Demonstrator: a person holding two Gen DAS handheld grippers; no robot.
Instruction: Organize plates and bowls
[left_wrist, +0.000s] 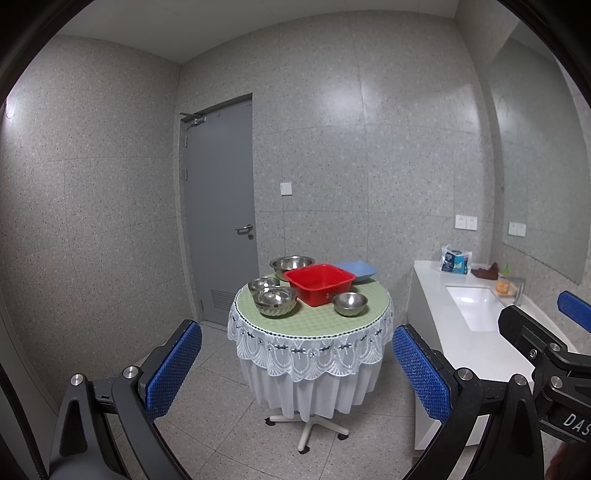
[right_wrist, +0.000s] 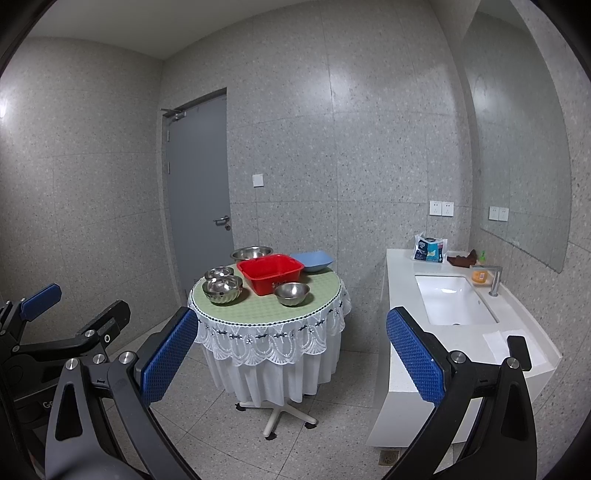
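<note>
A round table (left_wrist: 310, 325) (right_wrist: 266, 314) with a green top and white lace cloth stands ahead, well beyond both grippers. On it sit a red square tub (left_wrist: 319, 282) (right_wrist: 269, 272), a blue plate (left_wrist: 356, 270) (right_wrist: 312, 260), a large steel bowl (left_wrist: 291, 264) (right_wrist: 251, 253) at the back, nested steel bowls (left_wrist: 275, 301) (right_wrist: 222, 290) at the left with a small one (left_wrist: 263, 283) (right_wrist: 218, 272) behind them, and one steel bowl (left_wrist: 349, 303) (right_wrist: 291, 293) at the right. My left gripper (left_wrist: 295, 373) is open and empty. My right gripper (right_wrist: 291, 360) is open and empty.
A white counter (right_wrist: 480, 343) with a sink (right_wrist: 452, 299) and tap (right_wrist: 495, 280) runs along the right wall, with a tissue pack (right_wrist: 430, 251) and brown cloth (right_wrist: 461, 258) at its back. A grey door (left_wrist: 221, 210) is behind the table. The table stands on a wheeled base (right_wrist: 277, 417).
</note>
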